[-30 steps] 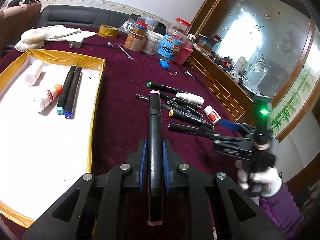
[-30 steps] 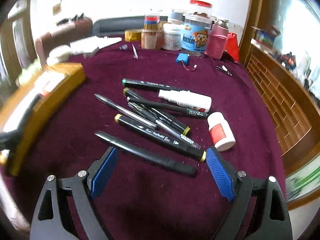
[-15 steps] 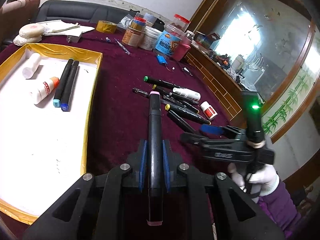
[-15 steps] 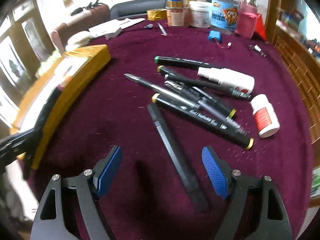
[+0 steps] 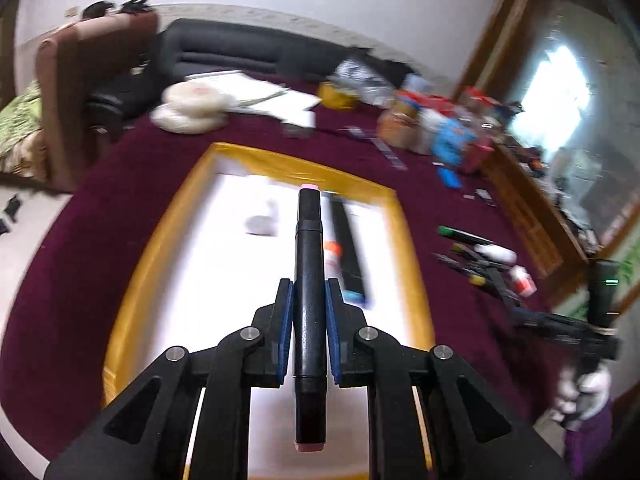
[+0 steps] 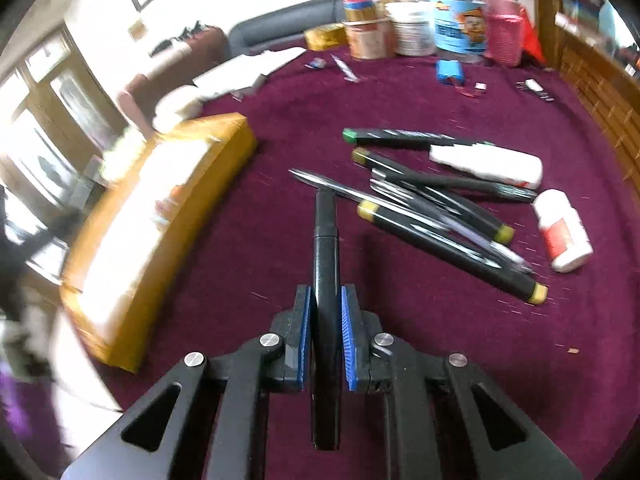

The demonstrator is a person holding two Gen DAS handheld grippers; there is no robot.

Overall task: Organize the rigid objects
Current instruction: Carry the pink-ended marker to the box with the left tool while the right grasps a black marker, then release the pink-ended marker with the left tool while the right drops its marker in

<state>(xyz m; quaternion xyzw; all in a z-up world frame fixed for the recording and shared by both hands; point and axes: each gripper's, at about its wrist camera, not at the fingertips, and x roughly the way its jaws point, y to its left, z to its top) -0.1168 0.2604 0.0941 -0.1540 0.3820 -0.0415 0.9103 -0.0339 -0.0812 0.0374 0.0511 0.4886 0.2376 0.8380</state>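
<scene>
Since the left gripper clamps its pink-tipped marker lengthwise right above the gold tray, the right gripper, pinching a black pen, sits farther off.

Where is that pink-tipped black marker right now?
In the left wrist view, the pink-tipped marker is clamped in the left gripper, pointing forward over the white inside of the gold-rimmed tray.

Dark sofa, brown armchair

No text or label is sharp enough to read.
</scene>
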